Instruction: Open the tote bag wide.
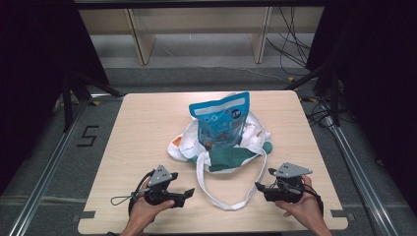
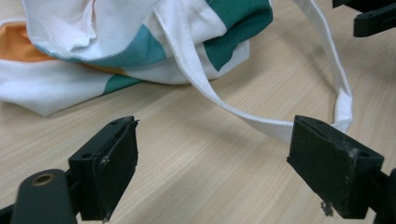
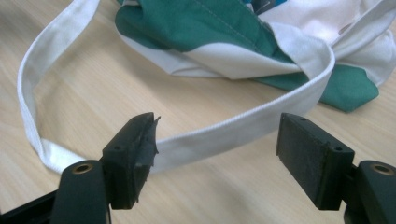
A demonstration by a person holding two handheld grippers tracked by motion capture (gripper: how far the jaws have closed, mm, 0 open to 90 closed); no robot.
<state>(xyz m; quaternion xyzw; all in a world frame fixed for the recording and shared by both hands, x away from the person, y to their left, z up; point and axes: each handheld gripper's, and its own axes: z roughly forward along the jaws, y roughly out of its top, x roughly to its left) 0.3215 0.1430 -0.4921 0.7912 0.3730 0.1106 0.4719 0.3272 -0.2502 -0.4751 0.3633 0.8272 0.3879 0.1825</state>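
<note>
A white, green and orange cloth bag [image 1: 223,147] lies crumpled at the middle of a pale wooden table [image 1: 142,128], a blue snack pouch [image 1: 221,119] standing upright in its mouth. The bag's white strap [image 1: 223,201] loops out over the tabletop toward the person's edge, its bend lying between the two grippers.

The left gripper [image 1: 182,196], held in the person's left hand [image 1: 147,209], rests low by the near edge just left of the loop; in the left gripper view its jaws stand wide apart and hold nothing, the strap [image 2: 261,123] lying on the wood just beyond them.

The right gripper [image 1: 259,188], in the right hand [image 1: 302,204], sits just right of the loop. Its own view shows the jaws spread wide, the strap [image 3: 224,133] running across behind the gap between them; whether either jaw touches it cannot be told.
</note>
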